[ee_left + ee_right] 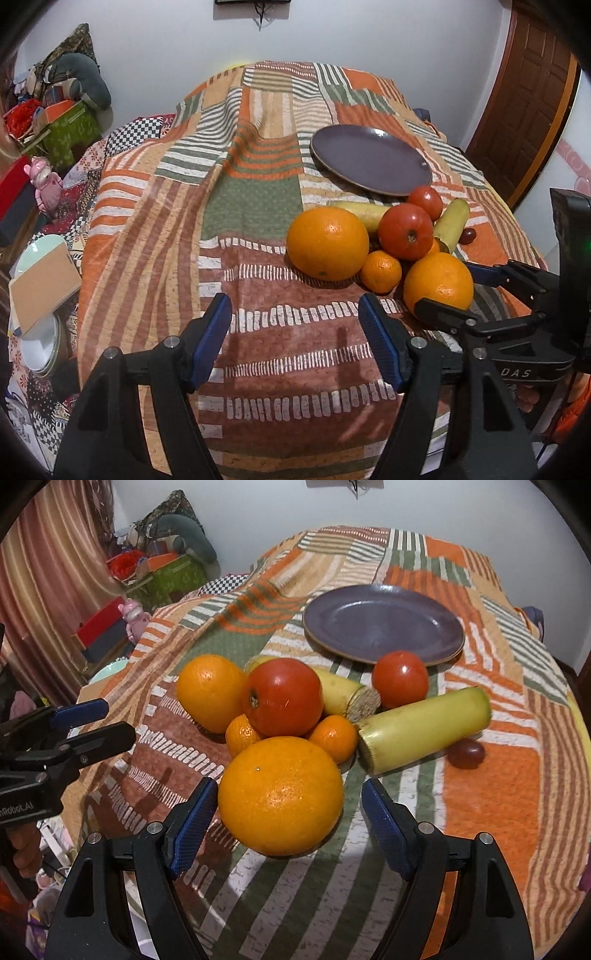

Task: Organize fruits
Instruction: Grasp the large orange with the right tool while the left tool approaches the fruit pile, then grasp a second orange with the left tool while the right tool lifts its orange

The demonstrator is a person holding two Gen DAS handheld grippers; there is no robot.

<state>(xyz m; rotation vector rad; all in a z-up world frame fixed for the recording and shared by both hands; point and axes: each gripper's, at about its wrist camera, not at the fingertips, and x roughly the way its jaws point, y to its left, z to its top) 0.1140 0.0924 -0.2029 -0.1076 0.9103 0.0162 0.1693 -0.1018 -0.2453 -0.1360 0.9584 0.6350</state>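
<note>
On the striped bedspread (258,229) lies a heap of fruit: two large oranges (280,794) (210,692), two tomatoes (282,696) (400,679), two mandarins (334,736), two yellow-green cut pieces (424,727) and a dark grape (465,753). Behind the heap sits an empty purple plate (384,624) (369,158). My right gripper (290,821) is open, its blue pads either side of the near orange, with a gap at the right pad. To the left of the heap, my left gripper (297,328) is open over bare cloth.
Left of the bed are a notebook on stacked bowls (44,280), a pink toy (46,184) and boxes of clutter (62,122). A wooden door (524,92) stands at the right. A curtain (44,590) hangs at the left.
</note>
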